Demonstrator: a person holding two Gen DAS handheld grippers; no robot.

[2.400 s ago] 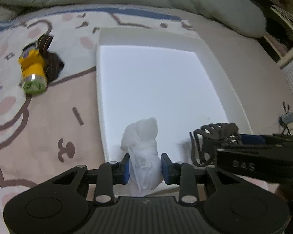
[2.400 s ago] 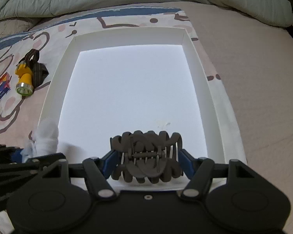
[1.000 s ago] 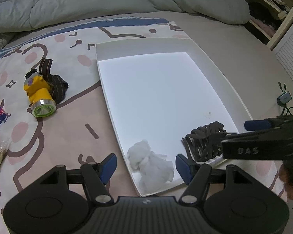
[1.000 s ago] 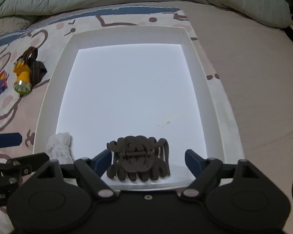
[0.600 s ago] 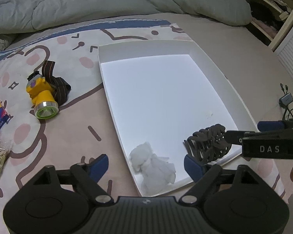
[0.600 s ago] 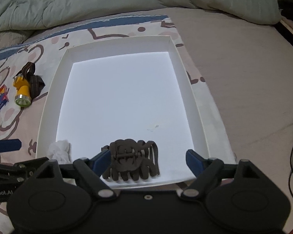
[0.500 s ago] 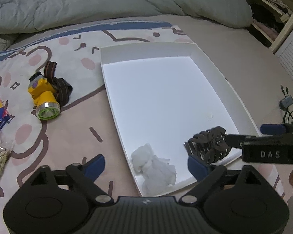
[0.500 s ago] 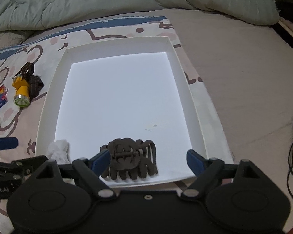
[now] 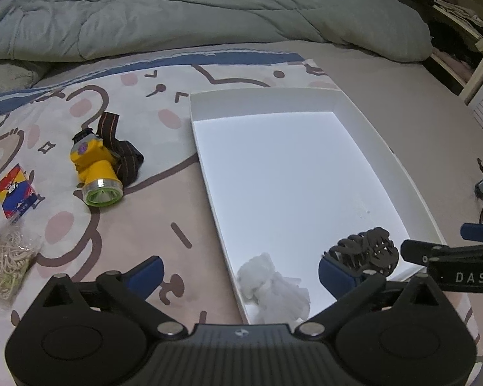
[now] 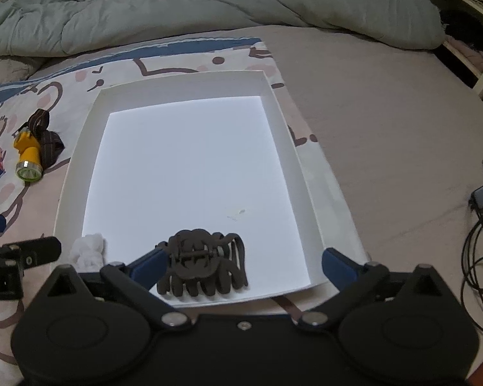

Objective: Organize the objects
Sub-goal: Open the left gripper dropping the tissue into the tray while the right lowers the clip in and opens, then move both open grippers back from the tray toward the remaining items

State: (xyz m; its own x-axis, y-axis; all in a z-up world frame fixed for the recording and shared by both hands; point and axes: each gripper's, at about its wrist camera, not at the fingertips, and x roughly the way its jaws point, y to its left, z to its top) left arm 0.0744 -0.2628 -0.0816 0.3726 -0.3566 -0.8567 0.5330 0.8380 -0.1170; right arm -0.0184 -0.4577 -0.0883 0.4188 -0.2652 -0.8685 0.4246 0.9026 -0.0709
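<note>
White cloth wad (image 9: 272, 284) and dark hair claw (image 10: 203, 262) lie released at the white tray's (image 10: 309, 189) near edge, dropped there for sorting; left gripper (image 9: 238, 271) and right gripper (image 10: 241, 263), jaws just opened wide, hold nothing.

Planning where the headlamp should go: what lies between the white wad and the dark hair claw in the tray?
Only bare tray floor separates the white wad from the hair claw, clearest in the right wrist view.

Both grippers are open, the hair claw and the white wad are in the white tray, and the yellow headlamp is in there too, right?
Not quite. The yellow headlamp lies outside the white tray, on the patterned sheet to its left, as the left wrist view shows. The rest holds.
</note>
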